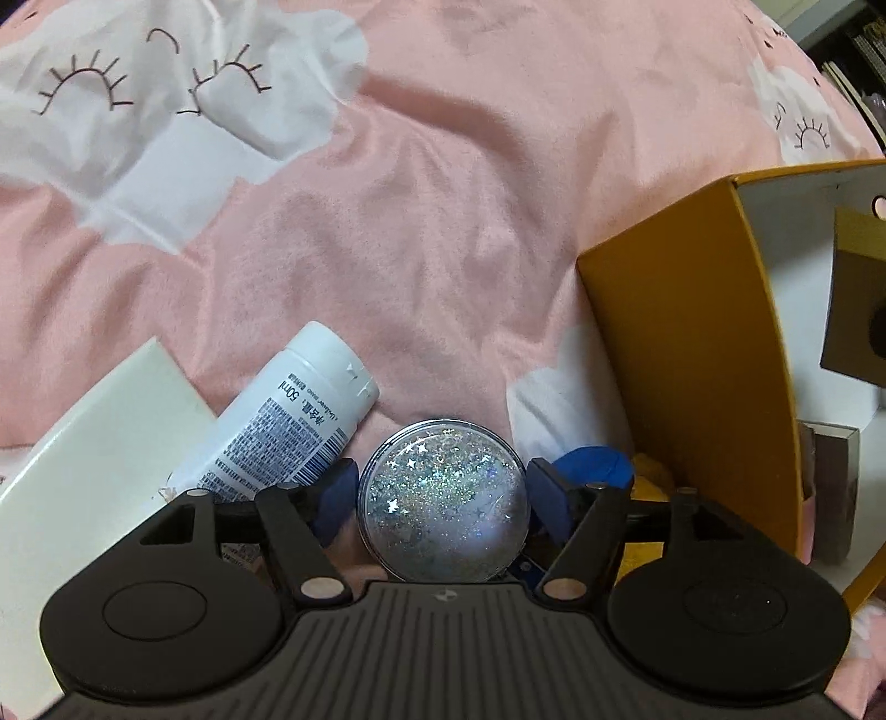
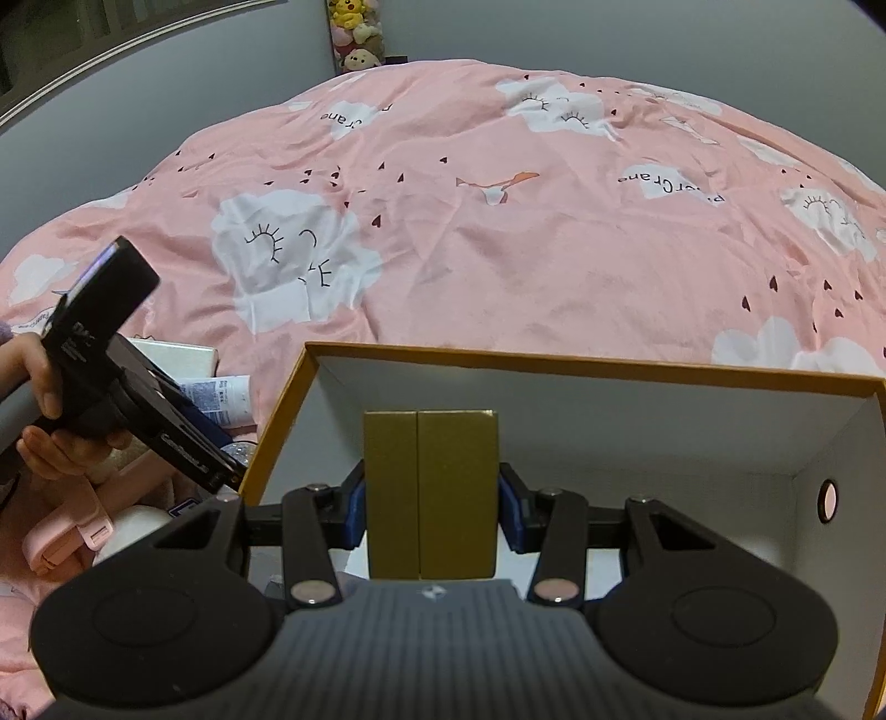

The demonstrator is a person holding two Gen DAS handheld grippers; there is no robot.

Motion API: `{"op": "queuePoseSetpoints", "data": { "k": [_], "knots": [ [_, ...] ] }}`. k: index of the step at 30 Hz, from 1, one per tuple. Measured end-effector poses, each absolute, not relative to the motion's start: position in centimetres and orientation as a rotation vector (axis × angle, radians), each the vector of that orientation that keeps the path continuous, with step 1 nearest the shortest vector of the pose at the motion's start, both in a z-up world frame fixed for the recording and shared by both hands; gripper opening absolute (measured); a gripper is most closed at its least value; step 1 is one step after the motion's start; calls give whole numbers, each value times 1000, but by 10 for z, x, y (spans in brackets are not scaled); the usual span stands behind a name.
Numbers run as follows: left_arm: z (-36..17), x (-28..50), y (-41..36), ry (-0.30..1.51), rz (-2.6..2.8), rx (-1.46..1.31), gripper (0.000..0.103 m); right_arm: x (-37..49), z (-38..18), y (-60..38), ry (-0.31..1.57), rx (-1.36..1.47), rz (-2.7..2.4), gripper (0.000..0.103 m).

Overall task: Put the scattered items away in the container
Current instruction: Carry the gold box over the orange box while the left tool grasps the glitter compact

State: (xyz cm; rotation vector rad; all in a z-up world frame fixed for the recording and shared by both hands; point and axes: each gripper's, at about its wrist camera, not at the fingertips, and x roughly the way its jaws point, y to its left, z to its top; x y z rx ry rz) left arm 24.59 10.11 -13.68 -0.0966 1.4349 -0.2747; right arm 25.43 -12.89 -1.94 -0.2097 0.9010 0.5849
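Observation:
My left gripper (image 1: 440,493) is shut on a round glittery compact (image 1: 441,501), its blue pads pressed on both sides, low over the pink bedcover. A white 50 ml bottle (image 1: 288,426) lies just to its left, next to a flat white box (image 1: 83,487). The orange container (image 1: 681,354) with a white inside stands to the right. My right gripper (image 2: 431,501) is shut on a gold box (image 2: 431,493) and holds it inside the open container (image 2: 581,368). The gold box also shows in the left wrist view (image 1: 858,299).
A pink quilt (image 2: 526,221) with white clouds covers the bed. A blue and a yellow item (image 1: 598,465) lie beside the container's left wall. In the right wrist view, the left gripper's body (image 2: 111,376) and hand are at the left, above a pink object (image 2: 66,537). Plush toys (image 2: 354,33) sit at the far wall.

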Motion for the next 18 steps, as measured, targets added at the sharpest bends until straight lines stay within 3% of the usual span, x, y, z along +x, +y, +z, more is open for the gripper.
{"op": "queuePoseSetpoints", "data": {
  "k": [2, 9, 18],
  "knots": [
    [-130, 240, 105, 1421, -258, -112, 52, 253, -19, -132, 900, -204, 574, 48],
    [-113, 217, 119, 1351, -265, -233, 49, 249, -20, -141, 904, -182, 550, 48],
    [-82, 214, 102, 1241, -355, -259, 35, 246, -21, -147, 903, -154, 536, 48]
  ]
}}
